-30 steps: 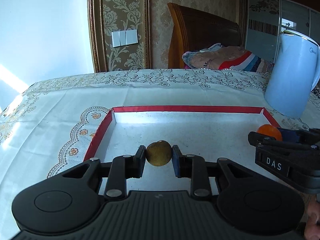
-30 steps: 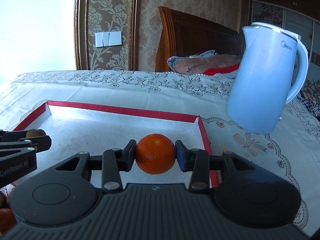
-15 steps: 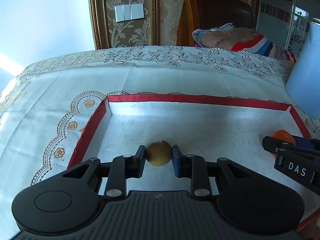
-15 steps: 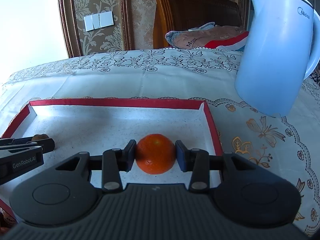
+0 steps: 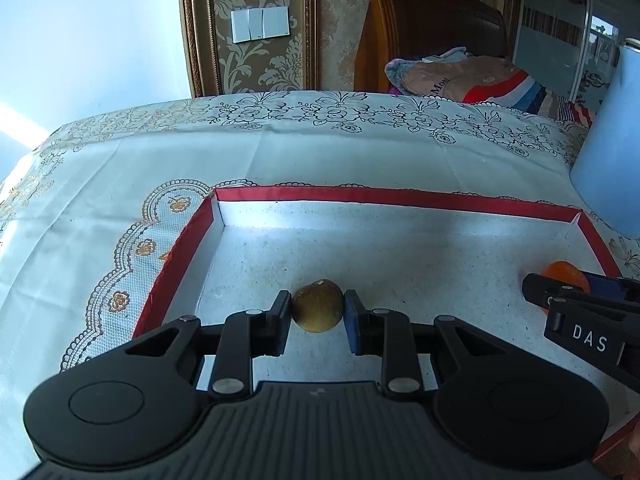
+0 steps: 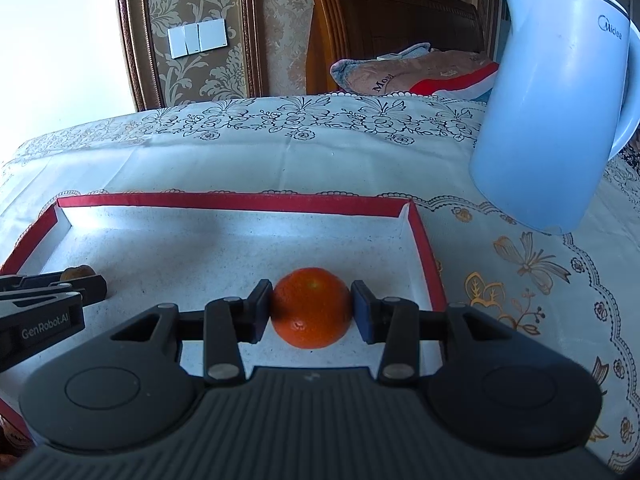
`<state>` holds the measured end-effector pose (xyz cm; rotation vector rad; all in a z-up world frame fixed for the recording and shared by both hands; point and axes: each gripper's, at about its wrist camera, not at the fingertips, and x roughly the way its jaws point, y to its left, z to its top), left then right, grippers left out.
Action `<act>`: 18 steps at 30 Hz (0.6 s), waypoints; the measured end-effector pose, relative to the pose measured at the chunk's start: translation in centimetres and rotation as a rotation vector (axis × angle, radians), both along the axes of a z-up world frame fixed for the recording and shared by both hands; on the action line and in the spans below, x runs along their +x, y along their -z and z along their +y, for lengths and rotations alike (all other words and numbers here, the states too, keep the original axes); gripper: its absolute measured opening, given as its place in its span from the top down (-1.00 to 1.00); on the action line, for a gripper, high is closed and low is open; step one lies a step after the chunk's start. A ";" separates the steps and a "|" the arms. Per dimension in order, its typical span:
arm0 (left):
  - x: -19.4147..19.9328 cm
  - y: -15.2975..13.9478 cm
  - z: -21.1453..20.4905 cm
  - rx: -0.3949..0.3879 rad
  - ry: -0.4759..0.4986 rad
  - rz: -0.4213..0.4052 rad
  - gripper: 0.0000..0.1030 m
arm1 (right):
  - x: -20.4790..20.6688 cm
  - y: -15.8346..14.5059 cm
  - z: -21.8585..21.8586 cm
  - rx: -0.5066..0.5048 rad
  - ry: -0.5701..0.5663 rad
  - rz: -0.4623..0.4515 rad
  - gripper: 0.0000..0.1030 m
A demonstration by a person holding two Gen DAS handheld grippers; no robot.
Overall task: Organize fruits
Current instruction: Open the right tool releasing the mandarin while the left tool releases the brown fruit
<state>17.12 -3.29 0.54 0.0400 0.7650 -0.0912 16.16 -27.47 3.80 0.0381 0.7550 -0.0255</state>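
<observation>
My left gripper [image 5: 317, 312] is shut on a small brown round fruit [image 5: 317, 306], held low over the left part of a red-rimmed shallow box [image 5: 360, 194] with a white floor. My right gripper [image 6: 311, 309] is shut on an orange [image 6: 311, 307], low over the right part of the same box [image 6: 240, 201]. The orange also shows at the right of the left wrist view [image 5: 562, 273], partly behind the right gripper's finger. The brown fruit shows at the left of the right wrist view [image 6: 78, 271], mostly hidden by the left gripper's finger.
A light blue kettle [image 6: 556, 120] stands on the patterned tablecloth [image 6: 280, 148] just right of the box; its edge shows in the left wrist view [image 5: 612, 152]. A wooden headboard and folded cloth [image 5: 452, 76] lie beyond the table.
Both grippers have tilted down and come lower into the box, each still holding its fruit. The box floor fills more of both views.
</observation>
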 end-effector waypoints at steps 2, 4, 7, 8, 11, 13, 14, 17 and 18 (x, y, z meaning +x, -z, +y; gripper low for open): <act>0.0 0.0 0.0 -0.001 0.000 0.000 0.47 | 0.0 0.0 0.0 0.001 0.000 -0.001 0.22; 0.0 0.0 0.0 0.002 0.001 -0.001 0.47 | 0.0 0.0 0.0 -0.001 -0.001 0.000 0.21; 0.0 0.0 0.1 -0.004 -0.001 0.000 0.47 | 0.0 0.0 -0.1 -0.002 0.000 0.000 0.07; 0.0 0.0 0.1 -0.006 -0.001 0.001 0.47 | 0.0 0.0 -0.2 -0.004 0.002 -0.003 0.05; -0.1 0.0 0.0 0.002 0.004 0.000 0.47 | 0.0 0.0 -0.1 -0.005 0.003 -0.003 0.00; -0.1 0.0 -0.1 0.005 0.006 0.000 0.47 | 0.0 0.0 -0.1 -0.004 0.006 -0.005 -0.09; -0.1 0.0 -0.1 0.005 0.006 0.000 0.47 | 0.0 -0.1 -0.2 -0.004 0.008 -0.008 -0.17; -0.1 0.0 0.0 -0.002 0.006 0.000 0.47 | -0.1 -0.2 -0.2 -0.006 0.013 -0.016 -0.27; -0.1 0.1 0.0 -0.003 0.006 0.000 0.46 | -0.1 -0.2 -0.2 -0.007 0.014 -0.017 -0.32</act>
